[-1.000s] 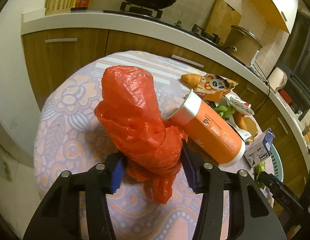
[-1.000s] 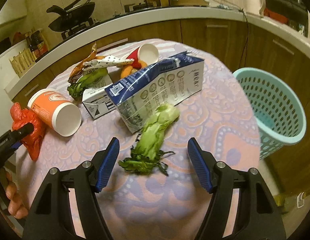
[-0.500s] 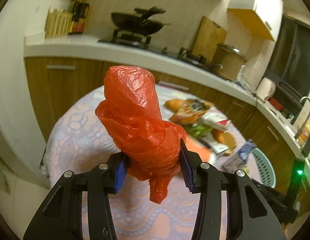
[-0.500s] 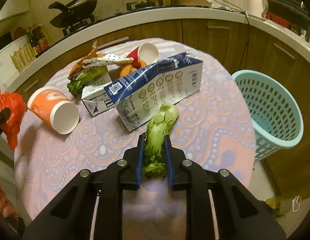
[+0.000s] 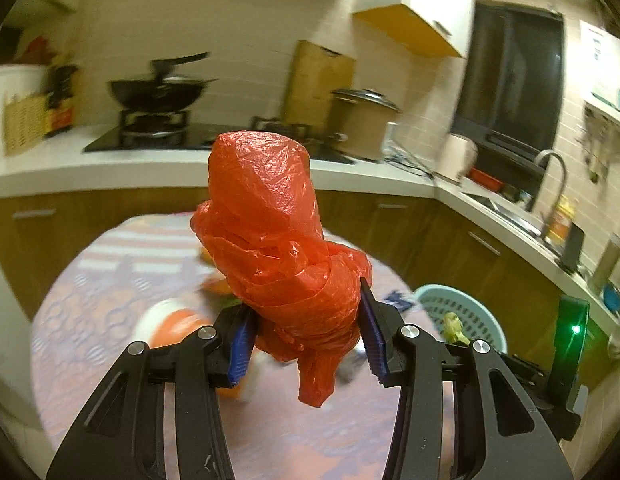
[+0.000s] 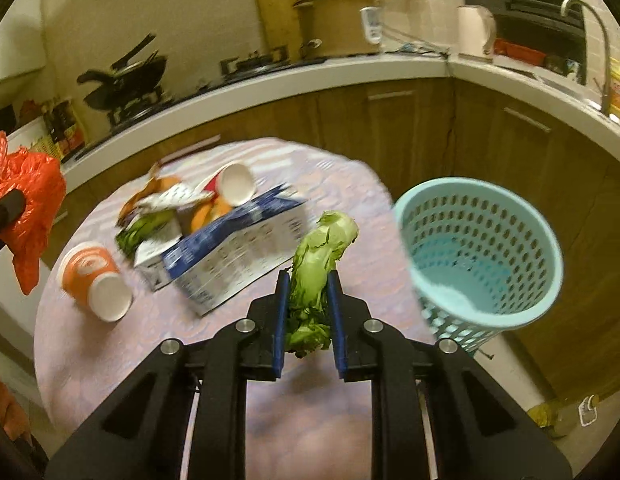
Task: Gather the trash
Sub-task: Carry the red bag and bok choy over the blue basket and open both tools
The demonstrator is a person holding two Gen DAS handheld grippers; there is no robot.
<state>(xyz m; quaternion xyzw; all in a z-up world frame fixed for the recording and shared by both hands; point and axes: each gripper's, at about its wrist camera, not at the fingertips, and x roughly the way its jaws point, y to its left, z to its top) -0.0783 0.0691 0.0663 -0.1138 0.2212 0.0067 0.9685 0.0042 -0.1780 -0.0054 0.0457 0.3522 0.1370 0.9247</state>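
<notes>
Greens (image 6: 318, 256) now clamped, lifted; bag (image 5: 286, 256) raised.

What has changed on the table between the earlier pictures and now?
The right gripper closed on the green vegetable and lifted it off the table. The left gripper raised the red plastic bag higher. The cup, carton and basket stayed put.

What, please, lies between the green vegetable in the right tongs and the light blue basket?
In the right wrist view, only bare tablecloth and floor separate the vegetable from the basket.
</notes>
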